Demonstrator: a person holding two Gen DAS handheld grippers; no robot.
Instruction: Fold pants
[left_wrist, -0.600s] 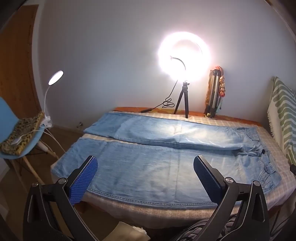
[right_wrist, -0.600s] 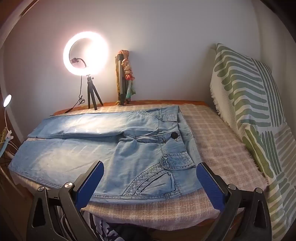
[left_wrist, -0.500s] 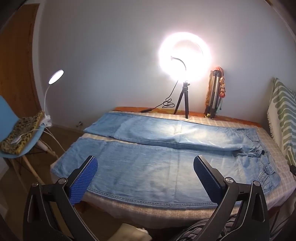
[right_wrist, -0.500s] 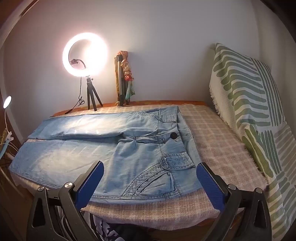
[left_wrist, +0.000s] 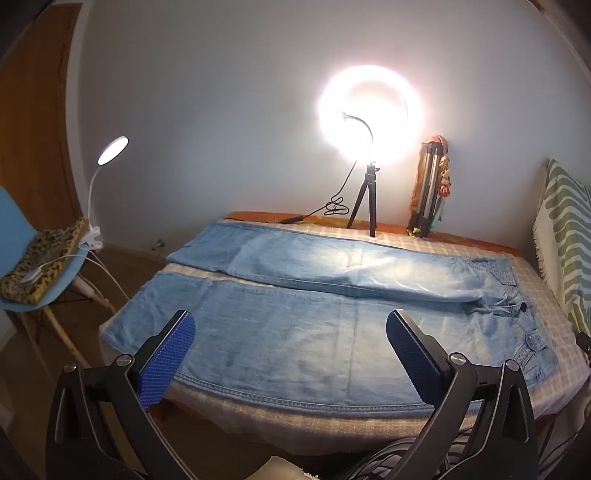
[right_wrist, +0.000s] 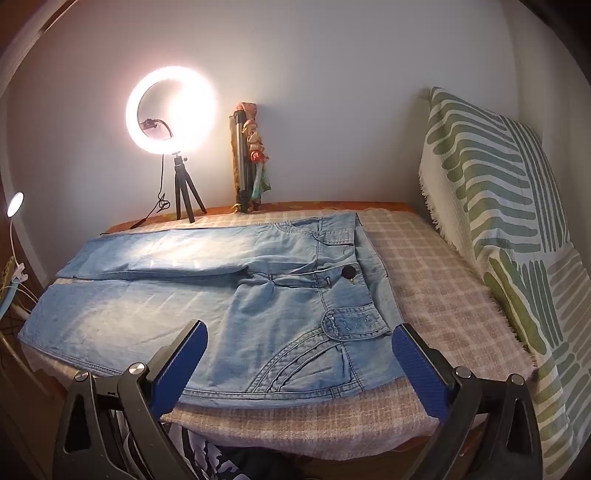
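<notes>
Pants (left_wrist: 295, 332) of light blue denim are lying flat and unfolded on the checked bedcover (right_wrist: 424, 280), both legs stretching toward the left, waistband and dark button toward the striped cushion (right_wrist: 498, 206). No container is showing in either view. The left gripper (left_wrist: 290, 334) is hovering over the near leg, its 2 jaws standing wide with nothing between the pads. The right gripper (right_wrist: 299, 343) is hanging above the hip pocket, jaws equally wide and gripping nothing. Compared with half a second ago, both views are sitting almost unchanged, and the denim is lying as before. Glare from the ring light (left_wrist: 371, 114) is washing out its centre. The blue chair (left_wrist: 40, 295) is being cut off at the left edge.
</notes>
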